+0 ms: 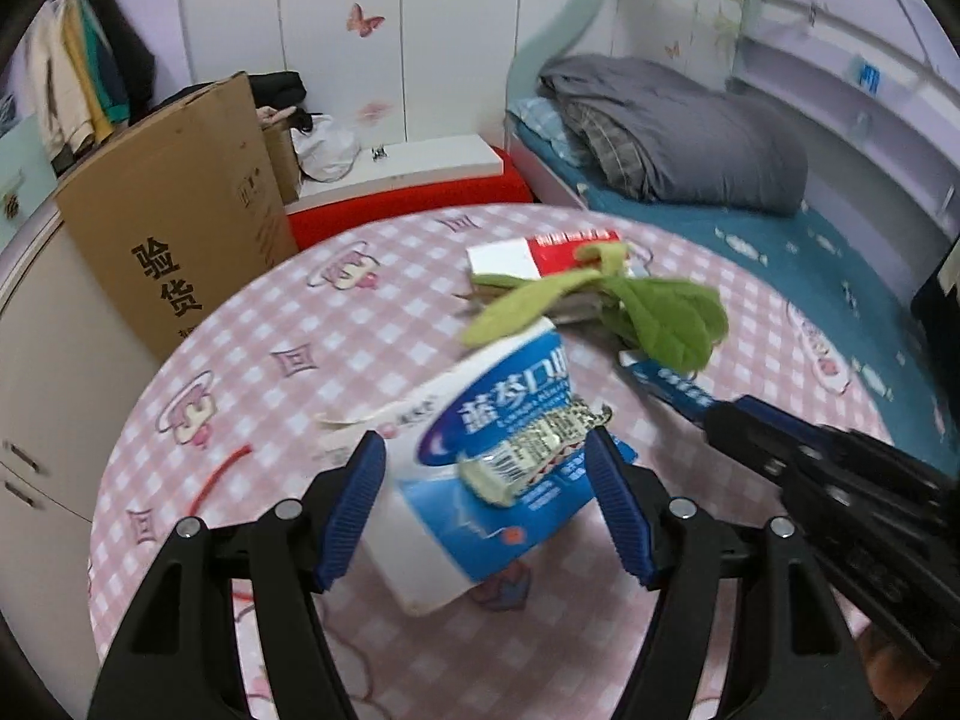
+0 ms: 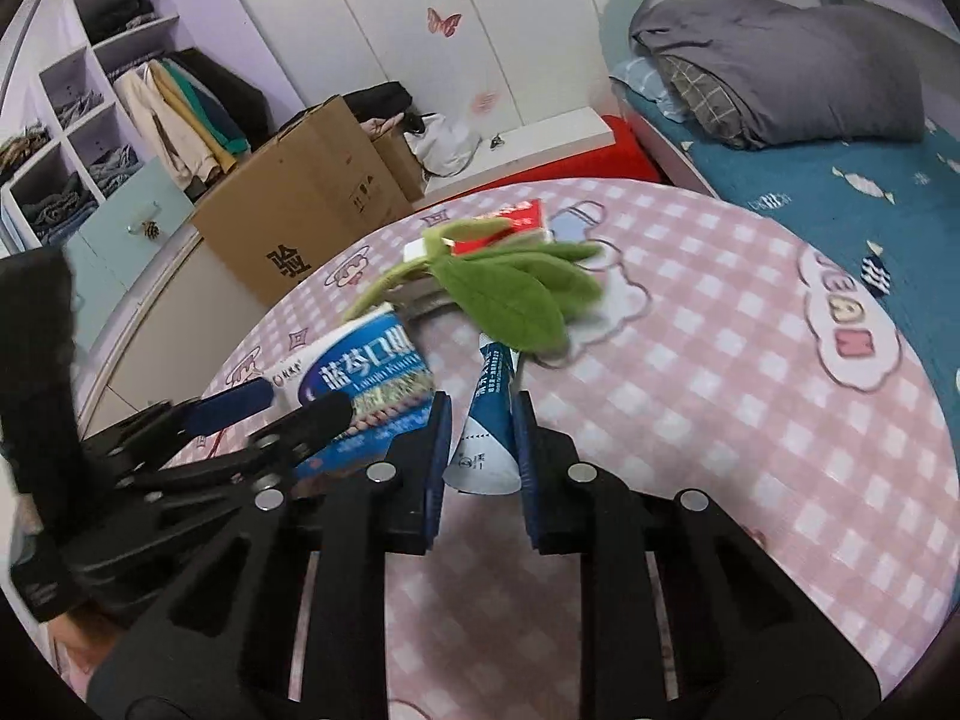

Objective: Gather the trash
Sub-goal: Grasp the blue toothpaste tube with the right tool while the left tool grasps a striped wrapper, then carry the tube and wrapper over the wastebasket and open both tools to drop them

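Note:
A blue and white medicine box (image 1: pixel 480 516) sits tilted between the pads of my left gripper (image 1: pixel 483 438), which is shut on it. On its top lies a crumpled barcode wrapper (image 1: pixel 528 450). My right gripper (image 2: pixel 483 402) is shut on the flat end of a blue and white toothpaste tube (image 2: pixel 486 420), whose far end points at the green leaves (image 2: pixel 510 294). The leaves lie over a red and white box (image 2: pixel 528 219). In the right wrist view the left gripper (image 2: pixel 303 399) shows at the left with the medicine box (image 2: pixel 360 360). The right gripper (image 1: pixel 738 420) shows at the right of the left wrist view.
Everything rests on a round table with a pink checked cloth (image 1: pixel 270 330). A thin red string (image 1: pixel 222 468) lies on it at the left. Behind stand a large cardboard box (image 1: pixel 174 210), a red-covered bench (image 1: pixel 408 204) and a bed with a grey quilt (image 1: pixel 678 126).

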